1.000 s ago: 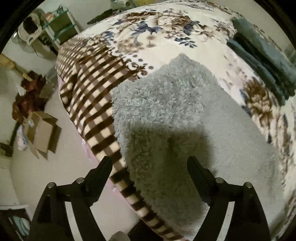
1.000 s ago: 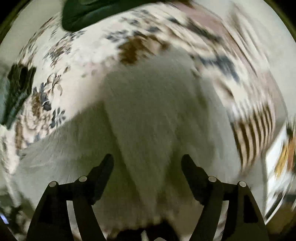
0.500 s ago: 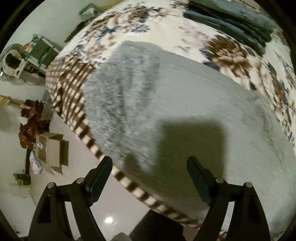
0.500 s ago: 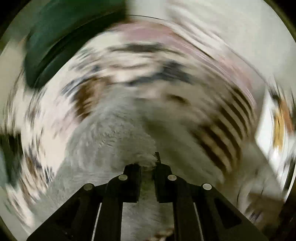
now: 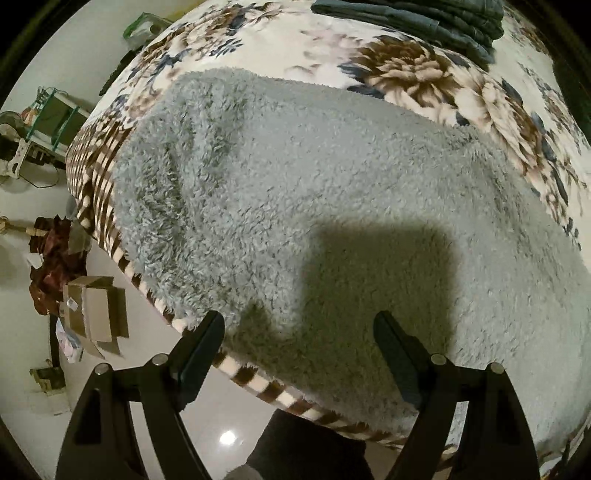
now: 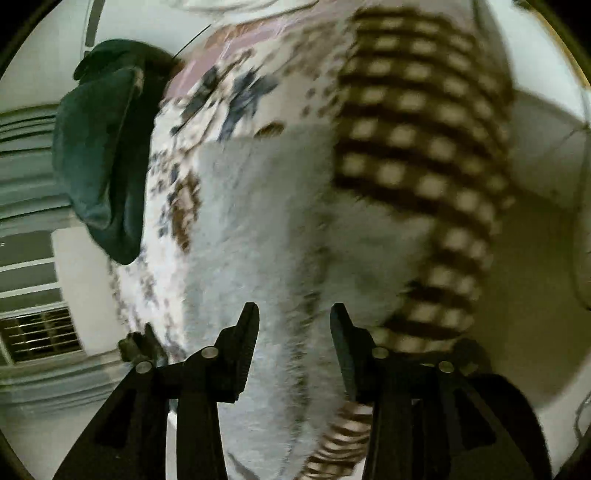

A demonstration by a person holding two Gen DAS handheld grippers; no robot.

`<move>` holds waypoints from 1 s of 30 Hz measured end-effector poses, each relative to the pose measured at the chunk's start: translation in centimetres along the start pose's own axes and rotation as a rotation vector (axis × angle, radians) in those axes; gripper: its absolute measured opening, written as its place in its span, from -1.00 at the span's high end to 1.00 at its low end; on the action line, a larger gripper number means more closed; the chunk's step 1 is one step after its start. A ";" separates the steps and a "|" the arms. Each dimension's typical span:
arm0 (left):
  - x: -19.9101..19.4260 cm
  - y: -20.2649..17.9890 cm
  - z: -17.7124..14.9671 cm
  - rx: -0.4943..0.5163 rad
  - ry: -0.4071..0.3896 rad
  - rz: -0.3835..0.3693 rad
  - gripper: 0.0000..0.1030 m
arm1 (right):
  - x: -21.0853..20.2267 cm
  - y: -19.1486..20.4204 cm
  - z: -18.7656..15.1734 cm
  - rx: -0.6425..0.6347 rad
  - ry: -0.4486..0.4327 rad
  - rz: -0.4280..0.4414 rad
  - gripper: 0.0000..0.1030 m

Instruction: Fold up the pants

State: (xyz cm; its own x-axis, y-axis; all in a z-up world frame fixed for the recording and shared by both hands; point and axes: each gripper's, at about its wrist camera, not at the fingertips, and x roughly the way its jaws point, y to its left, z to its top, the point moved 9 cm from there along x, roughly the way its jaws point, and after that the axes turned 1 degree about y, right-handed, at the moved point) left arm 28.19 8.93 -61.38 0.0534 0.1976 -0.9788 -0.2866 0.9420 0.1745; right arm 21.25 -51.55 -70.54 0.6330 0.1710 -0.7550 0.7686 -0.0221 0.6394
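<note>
The fluffy grey pants (image 5: 332,221) lie flat on the bed, on a floral blanket (image 5: 424,70) whose brown-and-cream checked border (image 5: 92,177) hangs over the bed's edge; in the left wrist view they fill the middle of the picture, one rounded end reaching toward 11 o'clock, the near edge running just inside the border from 8 o'clock round to 5 o'clock. The left gripper (image 5: 299,328) stands above that near edge with its jaws wide and nothing between them; the pads touch no cloth, and a dark square shadow falls on the fleece just ahead of them. A stack of folded dark garments (image 5: 424,18) rests on the blanket at 12 to 1 o'clock, well apart from the pants. On the pale floor at 8 o'clock sits an open cardboard box (image 5: 96,306), with a heap of reddish cloth (image 5: 51,258) beside it at 9 o'clock.

The right wrist view is blurred; the pants (image 6: 266,221) show as a pale strip running from the centre down to 6 o'clock, the checked border at 2 to 4 o'clock, a dark green bundle (image 6: 99,155) at 9 to 10 o'clock. The right gripper (image 6: 293,314) has its jaws at a middling gap and opening; fleece lies behind the gap, and the pads do not seem to press on it.
</note>
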 end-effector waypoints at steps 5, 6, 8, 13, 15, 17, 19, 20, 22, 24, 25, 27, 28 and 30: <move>0.4 1.7 0.0 -0.020 0.013 -0.019 -0.60 | 4.6 0.3 -0.7 0.022 0.024 -0.050 0.91; 0.5 2.1 0.1 -0.028 0.015 -0.024 -0.60 | 4.2 0.8 -0.9 0.007 0.004 -0.068 0.91; 0.5 3.2 0.5 -0.053 0.017 -0.045 -0.60 | 2.0 2.6 -1.8 -0.035 -0.038 -0.064 0.92; 1.6 5.7 1.7 -0.101 0.034 -0.085 -0.60 | -1.4 3.6 -4.3 -0.121 -0.077 -0.187 0.89; 1.9 6.9 2.1 -0.133 0.040 -0.101 -0.60 | 0.0 1.9 -4.5 -0.138 -0.034 -0.276 0.73; 2.1 8.2 2.6 -0.166 0.046 -0.122 -0.60 | 1.3 1.1 -5.5 -0.110 0.021 -0.314 0.23; 2.2 9.7 3.3 -0.203 0.043 -0.158 -0.60 | 1.6 1.8 -6.7 -0.106 0.021 -0.276 0.01; 2.3 10.2 3.6 -0.213 0.040 -0.163 -0.60 | 1.8 2.6 -8.0 -0.130 0.015 -0.270 -0.01; 2.7 11.7 4.4 -0.238 0.038 -0.176 -0.60 | 2.6 3.7 -10.4 -0.167 0.032 -0.261 -0.01; 3.3 12.9 5.2 -0.260 0.033 -0.178 -0.60 | 4.1 4.6 -14.0 -0.199 0.069 -0.243 -0.01; 3.6 14.0 5.8 -0.278 0.020 -0.165 -0.60 | 5.5 4.8 -16.1 -0.215 0.108 -0.252 -0.01; 4.1 15.2 6.6 -0.304 -0.001 -0.158 -0.59 | 7.3 4.4 -19.2 -0.235 0.161 -0.296 -0.01; 4.6 15.8 7.1 -0.320 -0.013 -0.162 -0.57 | 8.1 4.2 -20.5 -0.240 0.178 -0.312 -0.01; 5.0 16.0 7.7 -0.351 -0.035 -0.196 0.24 | 9.6 3.9 -23.0 -0.235 0.208 -0.335 -0.01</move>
State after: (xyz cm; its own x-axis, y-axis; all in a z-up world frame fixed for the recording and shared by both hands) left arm 31.20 27.09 -62.62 0.1705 0.0383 -0.9846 -0.5764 0.8143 -0.0681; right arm 28.17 -27.34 -72.00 0.3023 0.3249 -0.8961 0.8707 0.2886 0.3983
